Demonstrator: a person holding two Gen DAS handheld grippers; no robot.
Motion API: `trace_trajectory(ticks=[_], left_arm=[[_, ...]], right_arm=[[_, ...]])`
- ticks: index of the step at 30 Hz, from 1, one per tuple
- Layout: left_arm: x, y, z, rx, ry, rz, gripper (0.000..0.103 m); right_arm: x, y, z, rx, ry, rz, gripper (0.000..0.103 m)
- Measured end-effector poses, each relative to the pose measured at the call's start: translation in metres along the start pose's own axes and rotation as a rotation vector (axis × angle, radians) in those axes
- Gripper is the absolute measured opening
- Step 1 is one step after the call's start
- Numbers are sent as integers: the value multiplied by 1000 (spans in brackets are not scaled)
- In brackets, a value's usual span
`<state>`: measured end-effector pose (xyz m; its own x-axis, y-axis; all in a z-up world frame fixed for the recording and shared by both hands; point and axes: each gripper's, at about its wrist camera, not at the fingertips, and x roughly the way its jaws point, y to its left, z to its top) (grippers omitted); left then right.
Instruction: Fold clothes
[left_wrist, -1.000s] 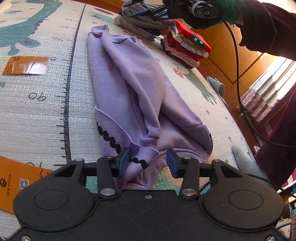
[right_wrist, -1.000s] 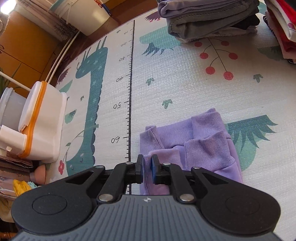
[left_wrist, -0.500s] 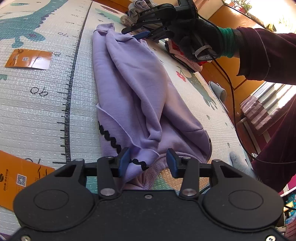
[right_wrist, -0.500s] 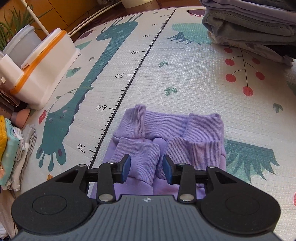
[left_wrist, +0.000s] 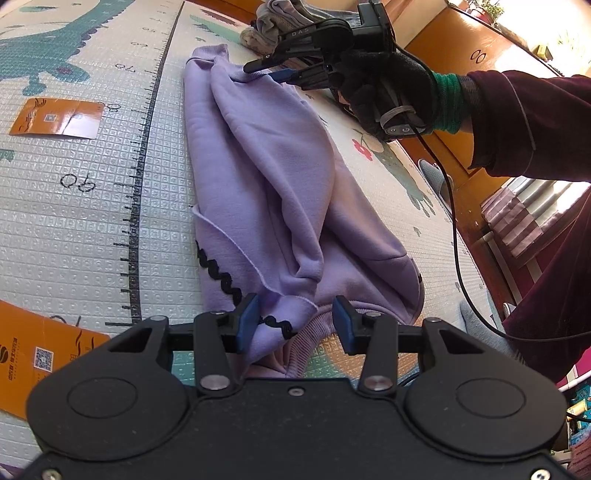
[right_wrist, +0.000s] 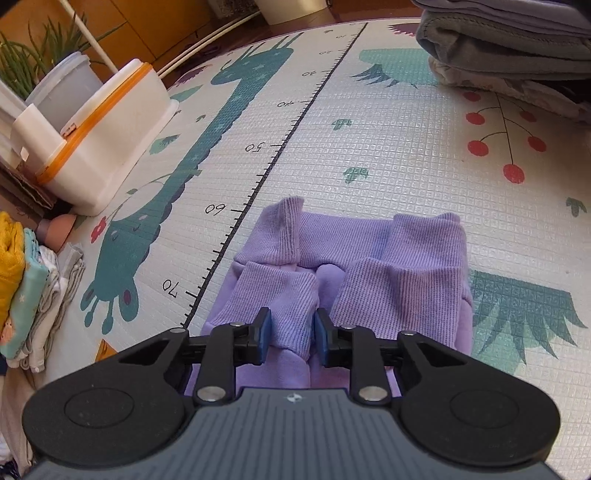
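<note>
A purple sweatshirt lies lengthwise on the play mat, sleeves folded in, with black zigzag trim near its close end. My left gripper is open, its fingers on either side of the bunched neck end. At the garment's far end a gloved hand holds my right gripper low over the fabric. In the right wrist view my right gripper is open, straddling the left ribbed cuff. The other cuff lies beside it, and the ribbed hem lies beyond.
Folded grey clothes are stacked at the mat's far end. A white box with an orange lid and a pile of folded clothes line the left edge. Orange cards lie on the mat. A dark red sleeve and a cable cross the right.
My right gripper was shut one second ago; it opened, came down over the cuffs, and its gap has since narrowed around the left cuff. My left gripper has stayed open at the neck end.
</note>
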<state>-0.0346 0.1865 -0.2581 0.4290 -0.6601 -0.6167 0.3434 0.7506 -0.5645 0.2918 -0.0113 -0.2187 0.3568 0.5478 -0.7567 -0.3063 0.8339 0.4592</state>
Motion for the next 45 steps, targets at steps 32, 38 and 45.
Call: trace_trajectory(ticks=[32, 38, 45], left_arm=[[0, 4, 2, -24, 0, -12, 48], [0, 9, 0, -76, -18, -35, 49], [-2, 40, -3, -329, -51, -122, 40]], right_arm=[[-21, -12, -15, 170, -132, 287, 13], [-39, -1, 8, 105, -196, 305, 12], [-30, -22, 0, 201, -224, 282, 12]])
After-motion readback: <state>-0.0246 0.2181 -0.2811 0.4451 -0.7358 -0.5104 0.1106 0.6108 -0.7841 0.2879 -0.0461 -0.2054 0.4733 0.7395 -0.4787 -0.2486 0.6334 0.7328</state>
